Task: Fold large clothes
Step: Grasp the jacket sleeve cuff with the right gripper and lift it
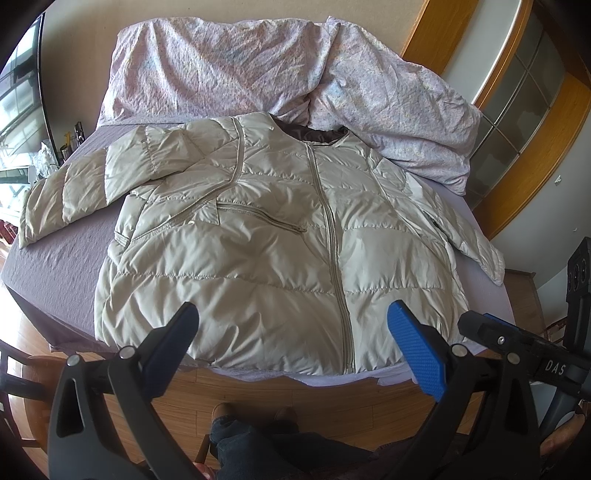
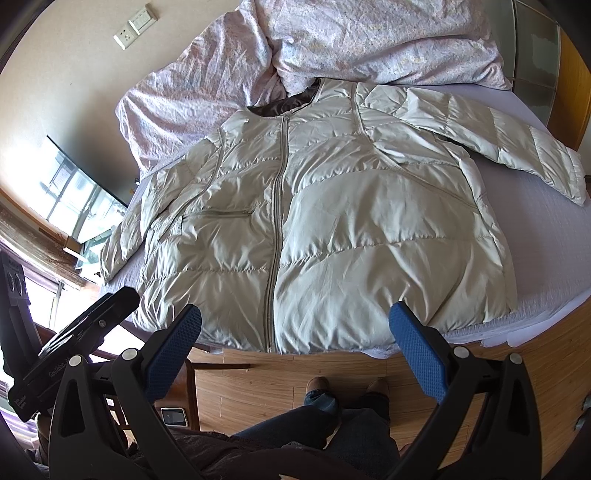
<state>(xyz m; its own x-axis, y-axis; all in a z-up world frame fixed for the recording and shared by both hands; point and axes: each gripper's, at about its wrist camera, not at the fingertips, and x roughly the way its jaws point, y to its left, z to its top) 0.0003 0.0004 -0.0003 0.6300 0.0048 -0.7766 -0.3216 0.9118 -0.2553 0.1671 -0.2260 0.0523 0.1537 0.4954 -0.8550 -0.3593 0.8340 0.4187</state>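
- Nearest, the person's legs (image 2: 332, 417) in dark jeans and brown shoes stand on the wooden floor (image 2: 258, 384) at the foot of the bed.
- The left claw (image 1: 293, 332) hangs above the bed's near edge with its blue-padded fingers (image 1: 415, 347) spread wide and nothing between them.
- The right claw (image 2: 295, 334) is likewise wide apart and empty, hovering over the jacket's hem; its body also shows at the right edge of the left wrist view.
- The pale beige puffer jacket (image 1: 273, 240) lies flat, front up and zipped, on the lavender bed sheet (image 1: 70, 258), its hem at the near edge of the bed.
- One sleeve (image 1: 74, 192) stretches out toward the left side; the other sleeve (image 2: 509, 144) reaches out to the right.
- Beyond the collar, a crumpled floral duvet (image 1: 229, 70) is heaped across the head of the bed, touching the jacket's neckline.
- Farthest, a beige wall carries a switch plate (image 2: 142, 18).
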